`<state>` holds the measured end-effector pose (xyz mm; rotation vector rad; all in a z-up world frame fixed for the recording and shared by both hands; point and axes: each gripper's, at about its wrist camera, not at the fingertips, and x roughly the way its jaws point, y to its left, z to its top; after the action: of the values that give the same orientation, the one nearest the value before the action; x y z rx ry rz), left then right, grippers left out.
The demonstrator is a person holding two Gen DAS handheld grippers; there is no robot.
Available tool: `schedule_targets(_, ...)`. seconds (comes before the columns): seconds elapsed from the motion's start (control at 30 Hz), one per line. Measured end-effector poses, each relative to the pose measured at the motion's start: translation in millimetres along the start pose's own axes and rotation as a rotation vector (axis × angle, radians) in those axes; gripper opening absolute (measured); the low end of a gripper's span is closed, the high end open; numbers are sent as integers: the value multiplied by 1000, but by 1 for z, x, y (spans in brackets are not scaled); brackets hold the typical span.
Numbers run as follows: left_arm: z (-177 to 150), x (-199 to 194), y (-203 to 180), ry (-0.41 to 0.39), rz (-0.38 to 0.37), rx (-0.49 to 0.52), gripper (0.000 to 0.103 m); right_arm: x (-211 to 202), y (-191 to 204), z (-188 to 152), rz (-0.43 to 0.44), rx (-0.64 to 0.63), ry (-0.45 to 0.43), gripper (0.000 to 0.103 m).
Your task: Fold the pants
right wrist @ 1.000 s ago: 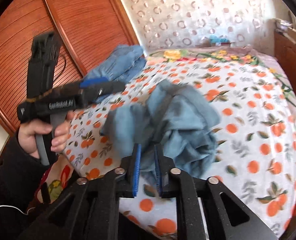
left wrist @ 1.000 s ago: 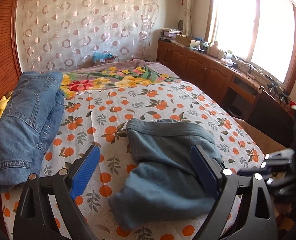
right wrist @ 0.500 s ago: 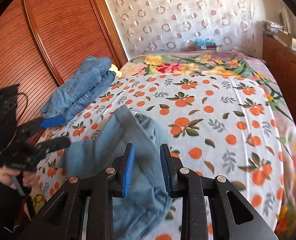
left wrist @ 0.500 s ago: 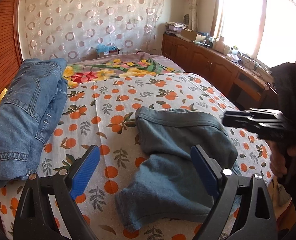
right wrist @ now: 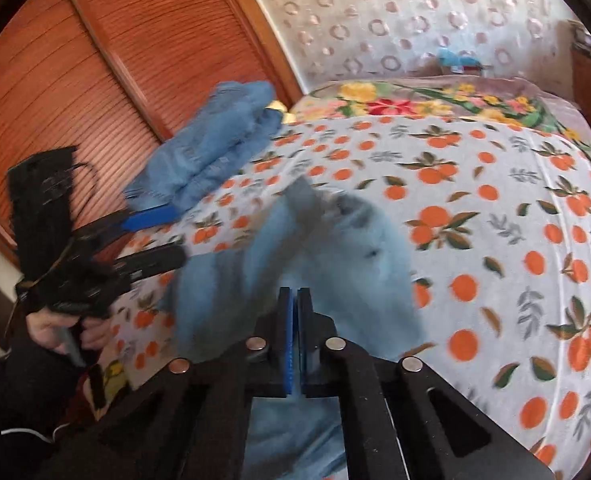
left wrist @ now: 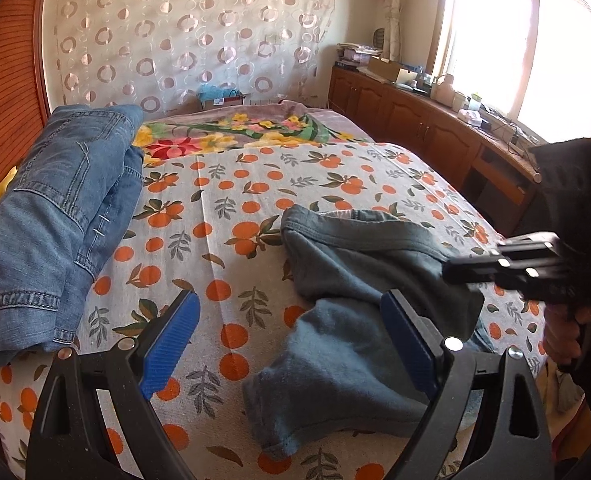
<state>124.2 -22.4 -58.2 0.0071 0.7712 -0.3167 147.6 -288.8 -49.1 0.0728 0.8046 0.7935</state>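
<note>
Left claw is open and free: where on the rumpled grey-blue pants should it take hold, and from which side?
Grip the near hem corner of the grey-blue pants, where the cloth lies as a thin flap on the bedsheet. Bring the left claw down from the near bed edge, fingers straddling that edge. The middle is bunched too thick, and the right claw, shut, already works the far right side.
</note>
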Motion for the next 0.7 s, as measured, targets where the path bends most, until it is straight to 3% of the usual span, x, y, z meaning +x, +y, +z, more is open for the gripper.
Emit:
schedule_targets(0.13, 2, 2, -3, 1, -3, 5, 92, -4, 12, -12, 14, -21, -1, 0)
schedule_targets(0.37, 9, 4, -9, 0, -5, 21, 92, -12, -1, -12, -112, -5, -51, 2)
schedule_targets(0.47, 12, 9, -9, 7, -9, 28, 92, -12, -12, -6, -127, 3, -55, 13)
schedule_targets(0.53, 15, 16, -8, 19, -7, 35, 92, -6, -24, -1, -131, 15, -40, 29)
schedule_targets(0.7, 20, 28, -7, 30, -9, 39, 92, 14, -39, 15, -85, 19, 17, 40)
